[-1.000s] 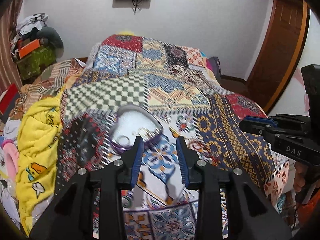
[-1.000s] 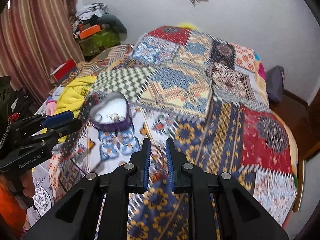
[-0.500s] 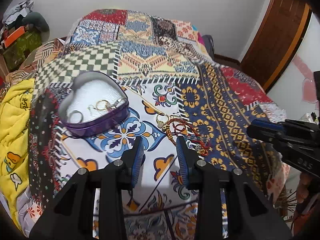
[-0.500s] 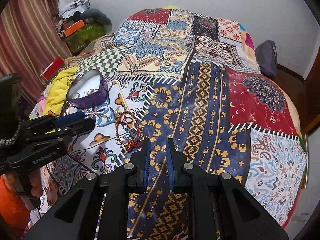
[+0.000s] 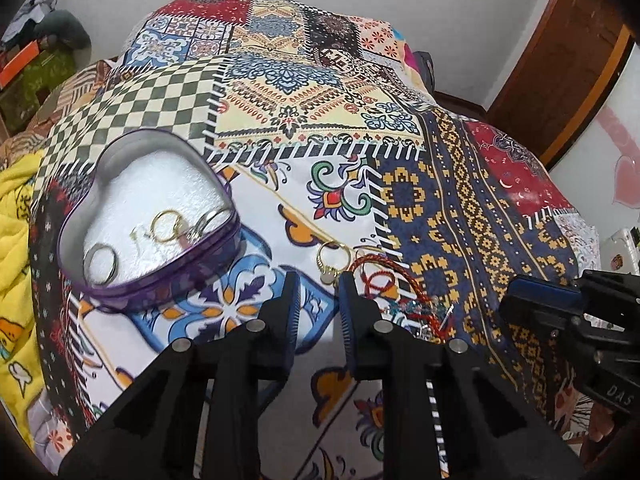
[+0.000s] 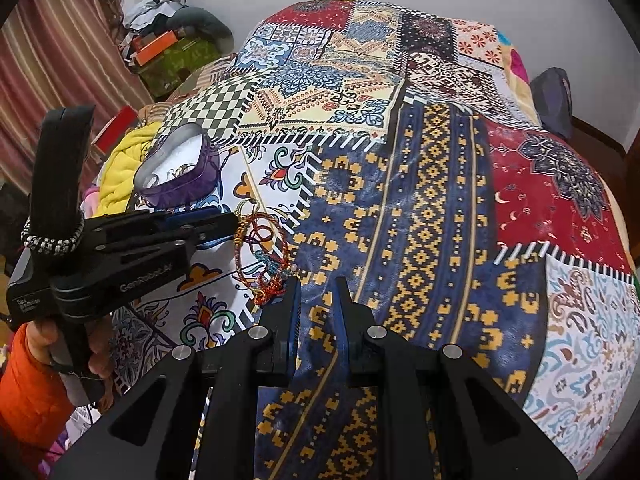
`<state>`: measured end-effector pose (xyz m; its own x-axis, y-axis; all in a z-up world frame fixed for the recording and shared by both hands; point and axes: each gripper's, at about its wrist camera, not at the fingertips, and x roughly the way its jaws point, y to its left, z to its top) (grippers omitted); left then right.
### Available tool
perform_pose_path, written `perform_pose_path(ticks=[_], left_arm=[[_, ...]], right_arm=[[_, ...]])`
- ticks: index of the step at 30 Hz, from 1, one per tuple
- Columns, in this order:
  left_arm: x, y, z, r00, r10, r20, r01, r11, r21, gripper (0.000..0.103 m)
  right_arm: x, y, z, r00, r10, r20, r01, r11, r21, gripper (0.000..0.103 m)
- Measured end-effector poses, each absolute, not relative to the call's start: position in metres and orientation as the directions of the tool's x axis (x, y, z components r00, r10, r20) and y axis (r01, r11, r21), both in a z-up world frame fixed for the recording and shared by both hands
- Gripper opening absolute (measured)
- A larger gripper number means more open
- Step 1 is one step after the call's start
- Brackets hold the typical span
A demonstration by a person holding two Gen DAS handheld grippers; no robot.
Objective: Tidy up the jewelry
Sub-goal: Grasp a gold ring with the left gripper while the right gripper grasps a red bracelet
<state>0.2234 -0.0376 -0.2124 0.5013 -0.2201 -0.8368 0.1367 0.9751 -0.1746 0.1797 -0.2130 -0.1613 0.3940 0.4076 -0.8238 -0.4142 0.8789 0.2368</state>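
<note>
**Heart-shaped tin and loose jewelry on the patchwork bedspread**

While the left gripper (image 5: 318,284) is hovering over the patchwork bedspread (image 5: 440,184), its jaws are closing with a small gap remaining, and nothing is sitting between the blue pads. Just beyond its fingertips, a gold ring (image 5: 334,258) is lying on the white patch of the cloth, outside any container. To the right of that ring, a tangle of red cord bracelets (image 5: 394,284) with small beads is resting on the cloth, partly hidden behind the right-hand finger.

To the left and slightly farther away, a purple heart-shaped tin (image 5: 160,280) is standing open, with no lid in view. Its white padded floor is carrying a silver ring (image 5: 100,264) near the left wall, a gold hoop (image 5: 166,226) toward the middle, and further small metal pieces against the right wall that are too blurred to identify.

The right gripper (image 6: 318,300) is pointing down at the blue-and-gold patch, jaws nearly closed and holding nothing. In its view, the bracelets are lying just left of its fingertips, and the tin is sitting farther off to the left. A hand (image 6: 96,360) in an orange sleeve (image 6: 28,392) is gripping the left gripper's handle.
</note>
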Motion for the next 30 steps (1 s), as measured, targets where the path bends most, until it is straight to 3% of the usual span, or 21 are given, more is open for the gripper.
perform_pose_path(ticks=[25, 27, 28, 29, 30], left_arm=[[0.203, -0.019, -0.2, 0.573, -0.196, -0.796, 0.121, 0.981, -0.154, 0.013], [0.2, -0.012, -0.198, 0.578, -0.198, -0.791, 0.111, 0.98, -0.164, 0.013], [0.199, -0.009, -0.197, 0.581, -0.198, -0.789, 0.107, 0.98, -0.167, 0.013], [0.199, -0.007, -0.196, 0.584, -0.197, -0.787, 0.103, 0.98, -0.169, 0.013], [0.198, -0.004, -0.195, 0.587, -0.196, -0.785, 0.098, 0.98, -0.172, 0.013]], right_arm=[[0.214, -0.168, -0.168, 0.306, 0.43, -0.85, -0.493, 0.835, 0.245, 0.016], [0.215, -0.164, -0.168, 0.306, 0.431, -0.849, -0.495, 0.834, 0.245, 0.034], [0.215, -0.163, -0.167, 0.318, 0.431, -0.845, -0.492, 0.837, 0.241, 0.054], [0.215, -0.162, -0.167, 0.33, 0.433, -0.839, -0.49, 0.838, 0.24, 0.063], [0.214, -0.161, -0.166, 0.348, 0.436, -0.83, -0.491, 0.839, 0.234, 0.064]])
